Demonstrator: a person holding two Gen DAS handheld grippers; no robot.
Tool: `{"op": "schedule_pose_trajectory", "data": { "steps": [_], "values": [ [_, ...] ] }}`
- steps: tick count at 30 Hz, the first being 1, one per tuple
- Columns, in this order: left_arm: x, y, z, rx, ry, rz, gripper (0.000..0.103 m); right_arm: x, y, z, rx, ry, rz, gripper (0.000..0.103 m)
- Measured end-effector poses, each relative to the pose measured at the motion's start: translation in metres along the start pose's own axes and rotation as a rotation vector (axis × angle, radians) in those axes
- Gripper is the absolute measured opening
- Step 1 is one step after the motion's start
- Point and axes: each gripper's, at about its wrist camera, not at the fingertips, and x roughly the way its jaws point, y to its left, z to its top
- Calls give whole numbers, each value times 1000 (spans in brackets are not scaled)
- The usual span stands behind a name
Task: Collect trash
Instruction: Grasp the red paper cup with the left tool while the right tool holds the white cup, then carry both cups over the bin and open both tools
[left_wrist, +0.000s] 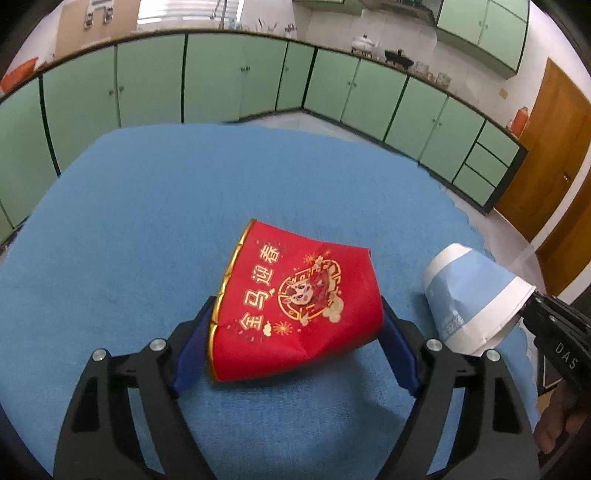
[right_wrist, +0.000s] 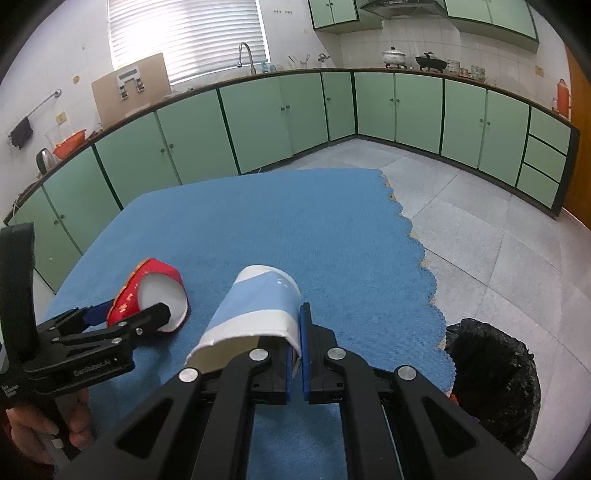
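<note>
The left hand-held gripper (left_wrist: 295, 332) stands wide around the red paper cup (left_wrist: 295, 310), which lies crushed on its side on the blue cloth (left_wrist: 147, 221) of the tabletop; its blue pads flank the cup's two ends, the gold rim by the left pad and the cup's base by the right, but whether they already press on it I cannot tell for sure; the cup appears loosely bracketed, so I take this hand as released for now. The right hand-held gripper (right_wrist: 295, 350) is clenched on the wall of the blue-and-white paper cup (right_wrist: 255, 306), pinching the rim edge between its pads and carrying the cup tilted above the cloth; the black-lined trash bin (right_wrist: 491, 387) sits on the floor just off the right edge of the tabletop.

The step in hand looks to be the grasp of the red cup; to do it well, the pads should close squarely on the flattened body, not on the slanted rim alone, since creased paper will buckle and slide out of a corner pinch; a slow, firm squeeze suits it, with the fingers kept low enough to catch the cup without snagging the cloth. The right hand should hold steady and clear, so that the two cups do not knock; both can then go to the bin.
</note>
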Motion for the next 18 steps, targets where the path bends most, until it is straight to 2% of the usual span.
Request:
{"op": "schedule_pose_trajectory", "data": {
  "steps": [6, 12, 18],
  "values": [
    [-19, -11, -3, 29, -50, 5, 79, -10, -3, 4, 6, -16, -1, 3],
    [-32, -31, -4, 59, -72, -21, 79, -28, -8, 7, 15, -49, -14, 3],
    [-40, -62, -3, 96, -89, -67, 79, -53, -29, 7, 41, -81, -46, 3]
  ]
}}
